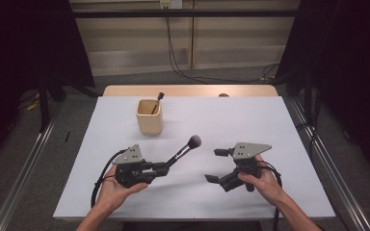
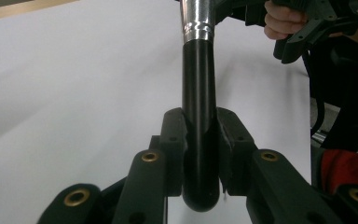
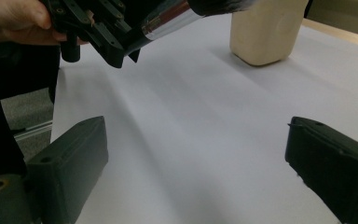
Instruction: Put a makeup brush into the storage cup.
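A makeup brush [image 1: 183, 151] with a black handle, a silver ferrule and a dark fluffy head is held above the white table [image 1: 270, 120]. My left gripper [image 1: 161, 170] is shut on the handle's end; the left gripper view shows the handle [image 2: 198, 135] pinched between both pads. The brush points up and right, toward the table's middle. My right gripper [image 1: 215, 165] stands open on the right, nothing between its jaws. A beige cup [image 1: 149, 116] stands behind the left gripper with a thin dark brush [image 1: 157, 102] leaning in it.
In the right gripper view the beige cup [image 3: 265, 30] stands ahead, with the brush ferrule [image 3: 165, 23] and the left gripper at top left. Bare tabletop lies between the two grippers and to the cup's right.
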The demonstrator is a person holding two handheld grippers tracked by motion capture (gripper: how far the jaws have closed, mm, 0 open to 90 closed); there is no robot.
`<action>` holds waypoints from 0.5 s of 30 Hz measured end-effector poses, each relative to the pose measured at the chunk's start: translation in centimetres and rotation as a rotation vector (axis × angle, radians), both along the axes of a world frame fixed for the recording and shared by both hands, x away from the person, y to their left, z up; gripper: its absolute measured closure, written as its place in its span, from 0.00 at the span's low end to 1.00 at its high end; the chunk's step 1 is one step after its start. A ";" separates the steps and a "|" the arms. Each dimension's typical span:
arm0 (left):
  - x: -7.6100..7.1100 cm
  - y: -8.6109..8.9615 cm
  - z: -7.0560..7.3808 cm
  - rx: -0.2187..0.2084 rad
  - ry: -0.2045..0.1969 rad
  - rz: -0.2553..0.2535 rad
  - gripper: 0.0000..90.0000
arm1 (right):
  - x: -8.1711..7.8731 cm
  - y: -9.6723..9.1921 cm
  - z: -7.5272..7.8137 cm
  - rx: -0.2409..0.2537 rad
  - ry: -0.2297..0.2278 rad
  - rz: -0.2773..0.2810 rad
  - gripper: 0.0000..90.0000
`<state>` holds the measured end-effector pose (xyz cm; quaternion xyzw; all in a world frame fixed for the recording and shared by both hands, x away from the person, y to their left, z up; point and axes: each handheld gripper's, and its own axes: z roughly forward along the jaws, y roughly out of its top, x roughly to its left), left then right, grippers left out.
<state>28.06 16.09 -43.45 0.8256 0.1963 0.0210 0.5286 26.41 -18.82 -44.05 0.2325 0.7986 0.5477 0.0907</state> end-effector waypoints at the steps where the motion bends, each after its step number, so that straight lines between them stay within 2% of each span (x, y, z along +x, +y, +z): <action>1: 0.0 0.0 0.0 -0.005 -0.002 0.002 0.83 | 0.0 0.0 0.0 0.008 -0.006 -0.002 0.07; 4: 0.0 -0.2 -0.1 -0.008 -0.006 -0.004 0.83 | 0.0 0.1 0.0 0.020 -0.020 -0.008 0.07; 15: -0.1 -0.7 0.1 -0.045 -0.024 -0.006 0.83 | 0.0 0.7 0.4 0.083 -0.002 0.039 0.06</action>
